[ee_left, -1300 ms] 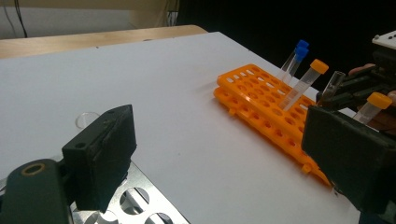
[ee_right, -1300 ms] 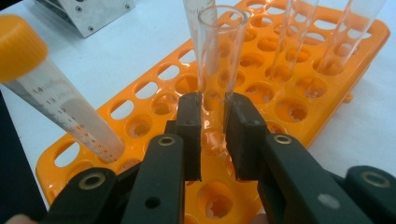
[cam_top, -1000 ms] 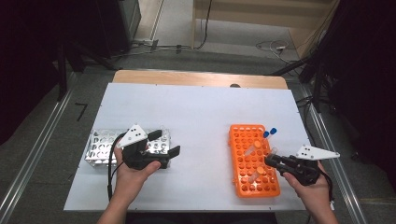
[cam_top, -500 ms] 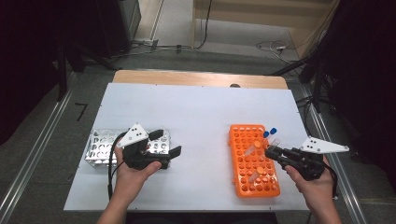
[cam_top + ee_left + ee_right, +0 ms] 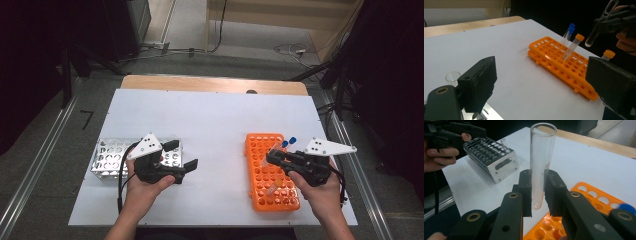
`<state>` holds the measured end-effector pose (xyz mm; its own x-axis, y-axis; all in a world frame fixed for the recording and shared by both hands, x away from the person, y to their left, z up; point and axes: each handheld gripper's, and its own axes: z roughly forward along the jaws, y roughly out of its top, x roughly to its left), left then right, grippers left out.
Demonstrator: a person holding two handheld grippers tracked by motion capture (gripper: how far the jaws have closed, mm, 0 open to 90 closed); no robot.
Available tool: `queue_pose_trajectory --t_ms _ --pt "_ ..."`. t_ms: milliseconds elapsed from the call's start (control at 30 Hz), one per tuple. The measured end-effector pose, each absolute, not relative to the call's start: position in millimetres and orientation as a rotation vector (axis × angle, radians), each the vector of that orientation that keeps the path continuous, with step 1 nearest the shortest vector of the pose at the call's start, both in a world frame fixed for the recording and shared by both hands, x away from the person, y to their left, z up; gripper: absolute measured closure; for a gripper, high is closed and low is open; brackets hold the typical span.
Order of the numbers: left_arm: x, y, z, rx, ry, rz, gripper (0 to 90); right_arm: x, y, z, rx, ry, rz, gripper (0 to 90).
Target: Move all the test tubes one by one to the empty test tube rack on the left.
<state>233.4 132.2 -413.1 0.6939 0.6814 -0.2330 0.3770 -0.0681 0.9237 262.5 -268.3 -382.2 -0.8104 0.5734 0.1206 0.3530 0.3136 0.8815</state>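
A clear uncapped test tube (image 5: 541, 157) stands upright between the jaws of my right gripper (image 5: 537, 195), which is shut on it. The right gripper (image 5: 276, 157) hovers over the orange rack (image 5: 260, 165), with the tube (image 5: 599, 25) clear of the holes. Two blue-capped tubes (image 5: 570, 31) and an orange-capped tube (image 5: 575, 45) stand in that rack (image 5: 554, 52). My left gripper (image 5: 181, 155) is open and holds nothing, just right of the metal rack (image 5: 107, 160). One clear tube (image 5: 504, 145) stands in the metal rack (image 5: 491, 155).
Another orange-capped tube (image 5: 607, 55) stands near the orange rack's near end. The white tabletop (image 5: 215, 115) lies between the two racks and behind them. A wooden strip (image 5: 210, 82) runs along the far edge.
My right gripper has risen with the clear tube, lifting it above the orange rack. The left hand has stayed put.
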Motion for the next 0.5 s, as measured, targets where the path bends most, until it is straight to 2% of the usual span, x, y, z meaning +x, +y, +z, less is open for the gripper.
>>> queue_pose_trajectory --t_ms 500 --pt "226.6 118.3 -403.9 1.691 0.809 0.289 10.3 255.0 -230.0 -382.3 0.793 2.42 1.553 73.9"
